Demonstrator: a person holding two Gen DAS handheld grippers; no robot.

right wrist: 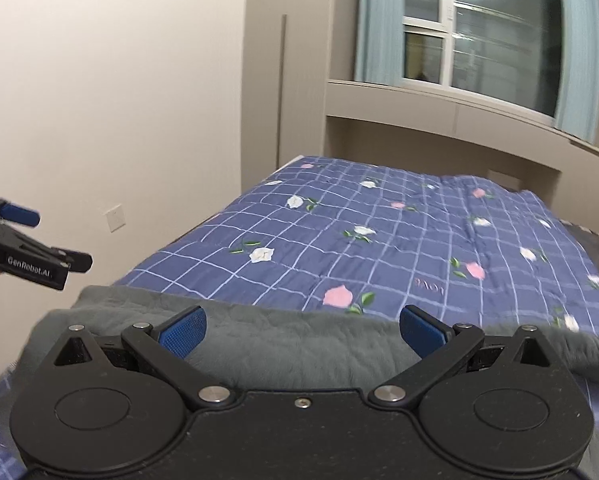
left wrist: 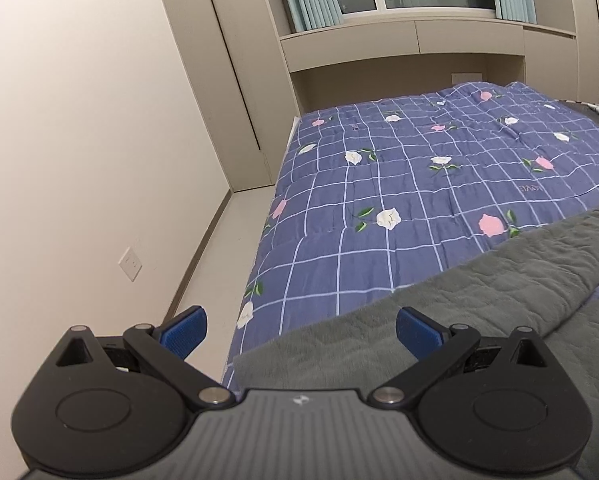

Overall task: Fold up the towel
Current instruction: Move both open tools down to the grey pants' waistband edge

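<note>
Item: grey towel (left wrist: 439, 320) on quilted bed (left wrist: 419, 184), fold not begun; next I judged each jaw pair must close on a towel edge.
Left view: my left gripper (left wrist: 301, 334) gaped empty above the towel's near-left corner. Right view: my right gripper (right wrist: 302, 332) gaped empty over the towel's (right wrist: 299, 340) middle.

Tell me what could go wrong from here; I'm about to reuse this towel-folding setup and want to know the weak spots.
1. The grey towel lies at the near-left corner of the bed, by the floor gap; a pull that way might drag it off.
2. Both the left gripper and right gripper are open and hold nothing, so they could pinch the quilt along with the towel.
3. The towel is rumpled, so a fold may come out uneven.
</note>
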